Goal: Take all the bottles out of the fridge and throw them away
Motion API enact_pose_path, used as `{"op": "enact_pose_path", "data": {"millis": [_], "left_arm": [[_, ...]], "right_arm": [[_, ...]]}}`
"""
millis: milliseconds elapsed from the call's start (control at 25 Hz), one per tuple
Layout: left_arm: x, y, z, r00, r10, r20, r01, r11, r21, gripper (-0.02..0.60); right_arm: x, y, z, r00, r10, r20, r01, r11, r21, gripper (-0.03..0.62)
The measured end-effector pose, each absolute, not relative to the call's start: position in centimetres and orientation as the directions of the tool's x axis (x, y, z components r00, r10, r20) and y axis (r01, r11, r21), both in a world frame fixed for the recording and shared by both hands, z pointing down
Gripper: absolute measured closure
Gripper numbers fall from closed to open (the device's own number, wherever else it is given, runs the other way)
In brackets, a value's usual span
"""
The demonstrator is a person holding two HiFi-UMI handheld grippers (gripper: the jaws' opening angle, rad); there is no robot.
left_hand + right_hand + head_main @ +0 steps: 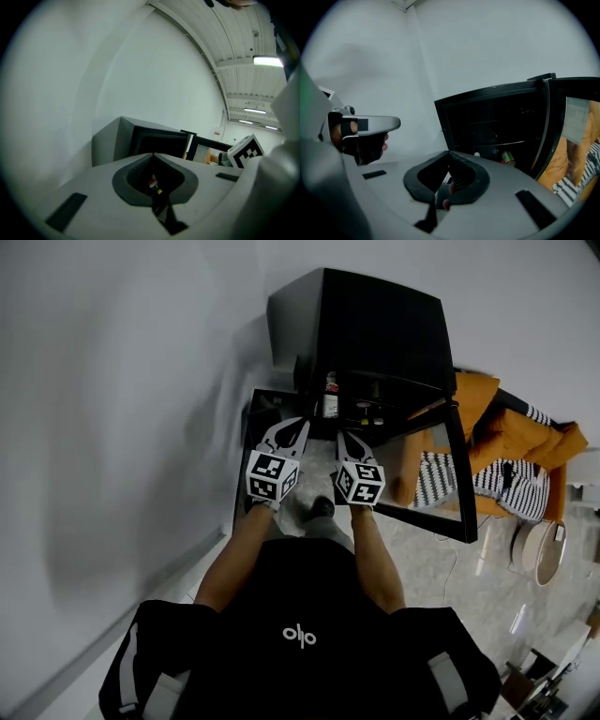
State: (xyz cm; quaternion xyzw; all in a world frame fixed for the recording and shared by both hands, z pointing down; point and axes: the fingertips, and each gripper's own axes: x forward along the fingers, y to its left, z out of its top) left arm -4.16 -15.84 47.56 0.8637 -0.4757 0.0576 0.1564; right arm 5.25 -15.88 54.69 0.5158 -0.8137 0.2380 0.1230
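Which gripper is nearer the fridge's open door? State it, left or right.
Right. In the head view the open door stands to the right of both; the right gripper lies between it and the left gripper.

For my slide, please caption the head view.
The left gripper and right gripper, both shut and empty, face the black fridge with its door open.

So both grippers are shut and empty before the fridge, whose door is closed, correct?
Not quite: the door is open, as the head view shows. The left gripper and right gripper are shut and empty before the fridge.
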Motion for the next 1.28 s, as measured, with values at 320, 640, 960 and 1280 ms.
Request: {"op": "enact_pose_path", "data": {"millis": [320, 640, 960, 1280], "left_arm": [[-4.0, -17.1, 53.2, 0.54, -0.815, 0.212, -0.841, -0.514, 0.169, 0.574], [-5.0, -19.5, 64.9, 0.551, -0.81, 0.199, -0.834, -0.532, 0.146, 0.574], [-5.8, -23.2, 73.7, 0.561, -0.808, 0.181, -0.827, -0.539, 0.156, 0.574], [-6.6, -25.0, 76.3, 0.561, -0.807, 0.183, -0.827, -0.539, 0.161, 0.574]], "right_arm": [[5.0, -19.6, 63.0, -0.396, -0.787, 0.473, -0.917, 0.359, -0.172, 0.592], [5.0, -25.8, 75.9, -0.318, -0.813, 0.488, -0.945, 0.312, -0.096, 0.325], [5.2, -31.8, 85.4, -0.237, -0.825, 0.513, -0.969, 0.237, -0.065, 0.237], [5.2, -34.2, 87.9, -0.164, -0.844, 0.51, -0.977, 0.212, 0.037, 0.279]]}}
